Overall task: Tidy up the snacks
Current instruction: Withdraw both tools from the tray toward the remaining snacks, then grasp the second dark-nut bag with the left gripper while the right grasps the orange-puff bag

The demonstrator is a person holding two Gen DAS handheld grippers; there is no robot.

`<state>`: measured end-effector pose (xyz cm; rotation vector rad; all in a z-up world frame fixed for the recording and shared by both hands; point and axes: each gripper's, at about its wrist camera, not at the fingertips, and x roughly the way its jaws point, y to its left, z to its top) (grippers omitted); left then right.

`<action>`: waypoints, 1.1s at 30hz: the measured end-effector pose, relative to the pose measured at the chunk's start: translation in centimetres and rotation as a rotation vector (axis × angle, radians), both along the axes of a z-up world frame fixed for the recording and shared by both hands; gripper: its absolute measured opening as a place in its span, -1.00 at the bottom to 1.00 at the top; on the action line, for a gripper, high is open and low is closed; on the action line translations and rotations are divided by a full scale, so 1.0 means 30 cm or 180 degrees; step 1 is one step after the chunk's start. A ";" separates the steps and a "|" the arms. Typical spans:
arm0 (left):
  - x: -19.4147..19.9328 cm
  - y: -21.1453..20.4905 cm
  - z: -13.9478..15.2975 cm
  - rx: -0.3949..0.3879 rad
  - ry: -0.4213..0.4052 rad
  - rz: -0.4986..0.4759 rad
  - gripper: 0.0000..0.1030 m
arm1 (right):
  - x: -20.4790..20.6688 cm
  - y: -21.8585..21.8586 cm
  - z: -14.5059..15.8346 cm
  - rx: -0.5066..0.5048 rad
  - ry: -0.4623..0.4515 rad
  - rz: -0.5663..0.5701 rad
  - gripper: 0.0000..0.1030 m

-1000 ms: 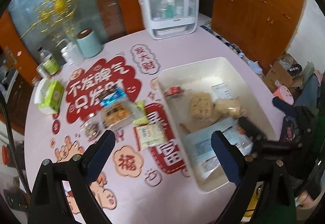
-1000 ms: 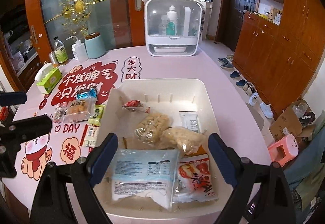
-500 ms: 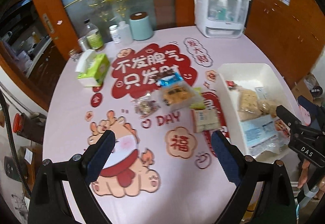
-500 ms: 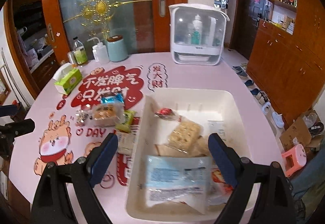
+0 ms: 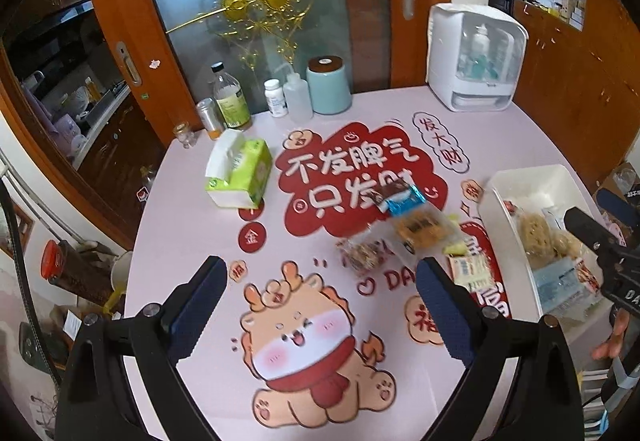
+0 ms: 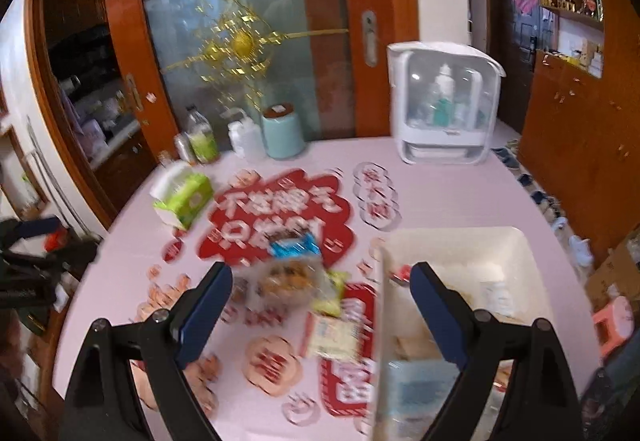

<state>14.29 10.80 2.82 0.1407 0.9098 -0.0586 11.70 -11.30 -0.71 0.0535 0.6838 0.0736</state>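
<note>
A white bin [image 5: 532, 177] [image 6: 456, 241] at the table's right holds several snack packs. Loose snacks lie left of it: a blue packet [image 5: 402, 199] [image 6: 294, 245], a clear pack of brown cakes [image 5: 420, 227] [image 6: 286, 279], a small clear nut pack [image 5: 360, 255], a yellow-green sachet [image 6: 330, 295] and a white flat pack [image 5: 468, 271] [image 6: 334, 335]. My left gripper [image 5: 318, 299] hovers open over the cartoon print, short of the snacks. My right gripper [image 6: 320, 305] is open above the loose pile, beside the bin's left wall; that view is blurred.
A green tissue box [image 5: 240, 173] sits at the left. Bottles and a teal canister [image 5: 328, 85] line the far edge, with a white sterilizer cabinet [image 5: 474, 57] at the far right. A pink stool [image 6: 616, 321] stands on the floor beyond the table's right edge.
Both grippers have swung left, away from the bin and toward the loose snacks. The left one has pulled back over the cartoon print. Both stayed open.
</note>
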 end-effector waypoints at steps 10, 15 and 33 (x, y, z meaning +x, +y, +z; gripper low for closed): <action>0.142 0.068 -0.105 -0.0146 0.0224 -0.0019 0.84 | 0.135 0.109 0.032 -0.0121 -0.0102 0.0203 0.77; 0.234 0.054 -0.216 -0.0119 0.0401 -0.0113 0.84 | 0.253 0.133 -0.031 -0.0195 0.0192 0.0174 0.77; 0.497 0.027 -0.727 -0.0508 0.1397 0.0108 0.84 | 0.654 0.204 -0.542 -0.0097 0.1883 0.0298 0.53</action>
